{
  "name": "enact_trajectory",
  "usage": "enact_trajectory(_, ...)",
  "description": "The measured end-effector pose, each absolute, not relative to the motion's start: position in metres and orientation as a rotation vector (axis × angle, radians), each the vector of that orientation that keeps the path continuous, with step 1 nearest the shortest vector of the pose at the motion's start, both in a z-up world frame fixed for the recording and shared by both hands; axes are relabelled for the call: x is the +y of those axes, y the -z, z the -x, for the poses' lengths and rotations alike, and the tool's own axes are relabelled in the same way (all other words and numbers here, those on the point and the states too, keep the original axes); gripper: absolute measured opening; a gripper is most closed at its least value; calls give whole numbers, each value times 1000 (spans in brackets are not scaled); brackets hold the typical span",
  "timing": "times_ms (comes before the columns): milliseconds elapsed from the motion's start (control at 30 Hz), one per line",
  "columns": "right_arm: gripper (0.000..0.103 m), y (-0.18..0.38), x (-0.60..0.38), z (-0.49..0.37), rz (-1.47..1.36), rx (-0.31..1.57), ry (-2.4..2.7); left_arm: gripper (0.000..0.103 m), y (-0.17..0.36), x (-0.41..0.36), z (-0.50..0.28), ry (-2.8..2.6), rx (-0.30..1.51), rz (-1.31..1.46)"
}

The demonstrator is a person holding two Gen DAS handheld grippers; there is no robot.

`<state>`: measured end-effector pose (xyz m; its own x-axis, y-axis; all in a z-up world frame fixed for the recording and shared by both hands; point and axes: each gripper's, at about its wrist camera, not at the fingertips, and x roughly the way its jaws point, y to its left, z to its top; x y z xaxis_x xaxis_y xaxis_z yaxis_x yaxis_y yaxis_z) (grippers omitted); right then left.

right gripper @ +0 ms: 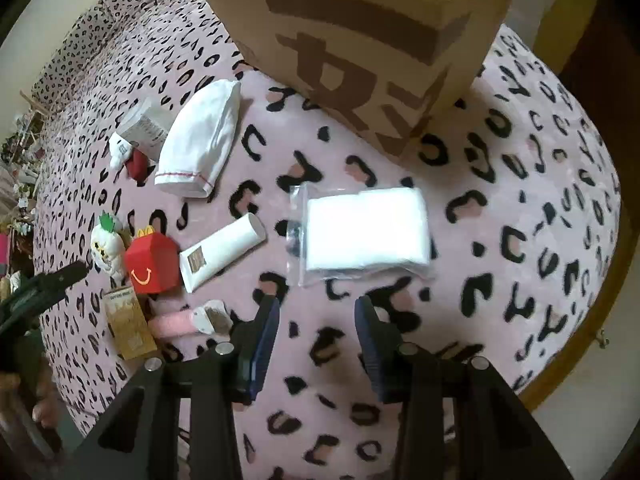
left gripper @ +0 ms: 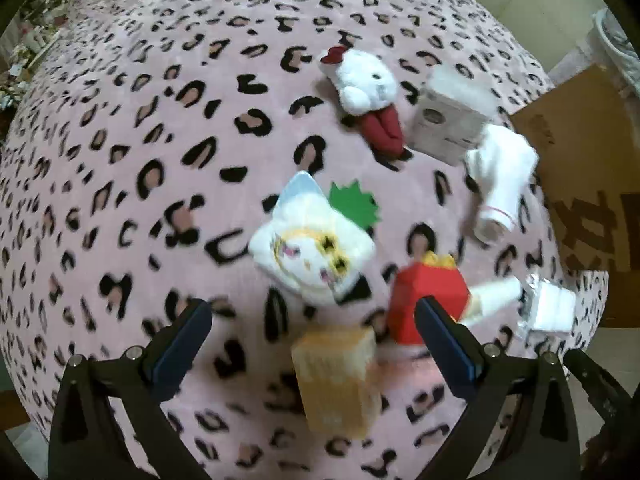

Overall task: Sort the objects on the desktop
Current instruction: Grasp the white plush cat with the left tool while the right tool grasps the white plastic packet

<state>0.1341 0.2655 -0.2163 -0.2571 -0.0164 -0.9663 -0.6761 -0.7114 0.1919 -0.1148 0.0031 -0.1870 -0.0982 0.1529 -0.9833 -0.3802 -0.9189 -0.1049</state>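
Left wrist view. The left gripper (left gripper: 312, 312) points down over a pink leopard-print blanket (left gripper: 120, 160), its fingers (left gripper: 182, 340) spread wide and clamping nothing. A tan carton (left gripper: 338, 380) stands between the fingers, nearer the camera than their tips; whether the pads touch it cannot be told. Just beyond the tips lies a white plush toy with star eyes (left gripper: 312, 256), a green leaf tuft (left gripper: 354, 208) at its top. A red Happy Meal box (left gripper: 426, 300) sits just behind the right-hand finger. Farther off lie a white plush bear with red legs (left gripper: 366, 84), a white printed box (left gripper: 450, 120) beside it, a folded white cloth (left gripper: 500, 184), and a white tube (left gripper: 494, 298) next to a clear bag of white pads (left gripper: 550, 308). A cardboard box (left gripper: 580, 168) stands at the right edge.

Right wrist view. The right gripper (right gripper: 316, 312) hangs over the blanket with its fingers (right gripper: 266, 336) apart at a moderate width and empty. The clear bag of white pads (right gripper: 366, 232) lies just beyond the fingertips, apart from them. To its left lie the white tube (right gripper: 222, 252), the red Happy Meal box (right gripper: 150, 262), the tan carton (right gripper: 130, 322), and a pink fuzzy item (right gripper: 176, 324) touching a small white piece. The folded white cloth (right gripper: 200, 140) lies beyond. The cardboard box (right gripper: 360, 40) stands at the top.
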Motion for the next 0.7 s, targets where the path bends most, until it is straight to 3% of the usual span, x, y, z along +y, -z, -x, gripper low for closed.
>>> enact_trajectory(533, 41, 283, 309, -118, 1538, 836, -1854, 100, 258, 10, 130, -2018, 267, 1922)
enact_trajectory(667, 69, 305, 311, -113, 1562, 886, -1813, 93, 263, 4, 131, -2032, 244, 1934)
enact_trajectory(700, 72, 311, 313, -114, 1554, 904, -1803, 89, 264, 2, 131, -2038, 238, 1937)
